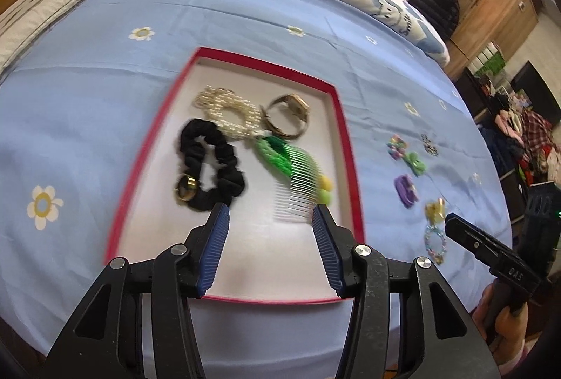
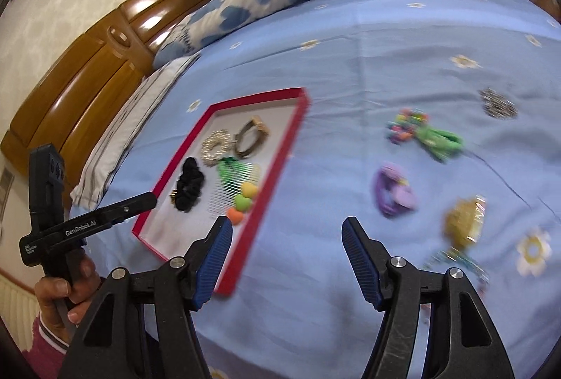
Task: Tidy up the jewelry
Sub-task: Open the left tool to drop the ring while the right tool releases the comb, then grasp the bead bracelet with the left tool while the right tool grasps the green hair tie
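Both tongs, left (image 1: 270, 212) and right (image 2: 286, 227), gape empty; loose hair clips (image 2: 394, 191) lie beside the red tray (image 2: 280, 165).

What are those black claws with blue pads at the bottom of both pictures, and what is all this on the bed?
No robot here: a person holds a two-finger grabber in each hand, each carrying a camera that looks along its fingers. One picture is from the left gripper, open over a red box; the other from the right gripper, also open. Neither holds anything. In the box lie a black scrunchie, a pearl bracelet, a watch and a green comb. More trinkets, such as a purple hair tie, wait on the blue bedsheet.
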Tool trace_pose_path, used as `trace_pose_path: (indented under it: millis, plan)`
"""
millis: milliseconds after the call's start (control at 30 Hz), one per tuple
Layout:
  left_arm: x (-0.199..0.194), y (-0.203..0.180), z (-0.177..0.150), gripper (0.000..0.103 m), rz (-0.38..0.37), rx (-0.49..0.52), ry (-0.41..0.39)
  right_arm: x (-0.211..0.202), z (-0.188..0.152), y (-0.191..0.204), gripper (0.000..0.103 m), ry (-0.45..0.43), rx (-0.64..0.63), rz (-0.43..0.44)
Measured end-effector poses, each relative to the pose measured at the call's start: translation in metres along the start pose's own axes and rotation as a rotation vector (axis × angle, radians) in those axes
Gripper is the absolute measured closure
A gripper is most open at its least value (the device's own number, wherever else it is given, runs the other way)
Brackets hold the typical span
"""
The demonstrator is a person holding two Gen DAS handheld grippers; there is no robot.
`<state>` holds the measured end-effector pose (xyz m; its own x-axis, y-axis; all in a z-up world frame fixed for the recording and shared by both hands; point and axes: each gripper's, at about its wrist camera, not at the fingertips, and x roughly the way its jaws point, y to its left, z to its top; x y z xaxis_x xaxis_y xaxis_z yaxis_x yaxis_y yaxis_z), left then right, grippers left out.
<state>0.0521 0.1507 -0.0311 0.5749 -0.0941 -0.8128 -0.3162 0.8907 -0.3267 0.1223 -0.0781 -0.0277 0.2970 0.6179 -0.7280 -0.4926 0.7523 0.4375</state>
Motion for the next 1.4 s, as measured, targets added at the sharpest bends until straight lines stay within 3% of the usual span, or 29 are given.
trace_pose_path:
  millis: [400, 733, 1100, 1400]
  plan:
    - [0.015, -0.062, -0.008, 0.053, -0.05, 0.104, 0.048, -0.046, -0.023, -0.073, 0.036, -0.063, 0.133, -0.116]
    - [0.033, -0.1, -0.001, 0.053, -0.065, 0.167, 0.078, -0.05, -0.022, -0.101, 0.036, -0.079, 0.153, -0.157]
    - [0.081, -0.138, 0.033, 0.053, -0.065, 0.239, 0.12, -0.02, 0.023, -0.122, 0.037, -0.057, 0.13, -0.159]
    - [0.128, -0.16, 0.06, 0.053, -0.065, 0.297, 0.165, 0.033, 0.061, -0.136, 0.041, 0.027, 0.089, -0.154]
